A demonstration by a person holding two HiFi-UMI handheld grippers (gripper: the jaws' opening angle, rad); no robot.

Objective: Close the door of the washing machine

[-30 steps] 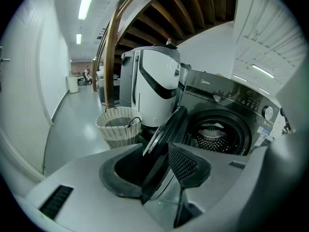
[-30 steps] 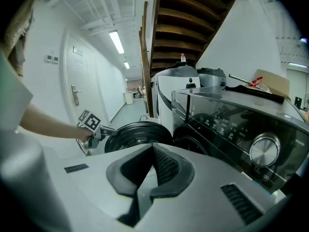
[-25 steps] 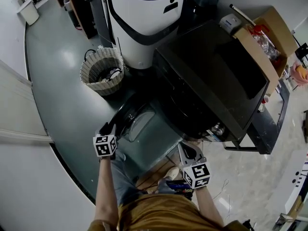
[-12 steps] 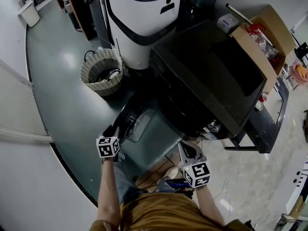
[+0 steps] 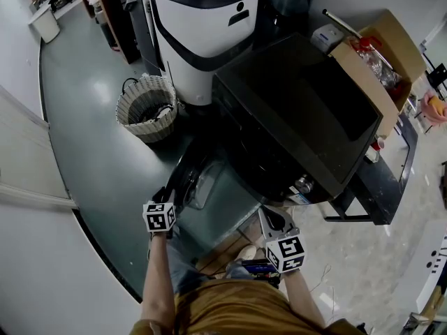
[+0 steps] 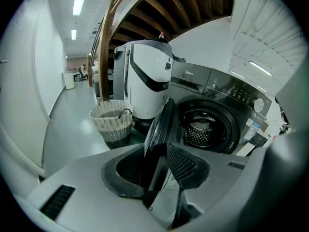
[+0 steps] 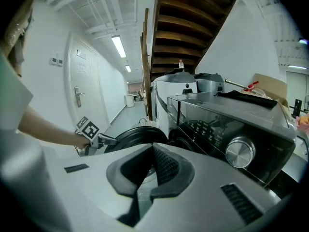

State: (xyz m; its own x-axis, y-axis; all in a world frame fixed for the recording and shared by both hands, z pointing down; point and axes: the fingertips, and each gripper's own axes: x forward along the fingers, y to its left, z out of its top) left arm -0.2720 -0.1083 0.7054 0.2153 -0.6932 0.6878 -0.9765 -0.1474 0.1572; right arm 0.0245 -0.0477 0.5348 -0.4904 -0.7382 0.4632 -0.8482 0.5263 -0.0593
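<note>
The round dark glass-fronted door (image 6: 161, 124) stands swung well out from the front of the black front-loading washing machine (image 5: 300, 110), leaving the drum opening uncovered. Its free rim runs between the jaws of the left gripper (image 6: 157, 153). Those jaws stand wide, have just been closing a little, and straddle the rim without plainly clamping it. The bare left forearm (image 5: 157, 278) reaches straight ahead from the body, with the gripper tilted downward. The right gripper (image 7: 153, 149), tips together and empty, is held close to the body off the machine's front corner. Smooth grey-green floor (image 5: 91, 138) lies before the machine. A pale woven wicker basket (image 5: 147, 107) sits beyond the door beside a tall white-and-black appliance (image 5: 199, 26), and an open brown cardboard box (image 5: 380, 47) stands at the machine's far side.
</note>
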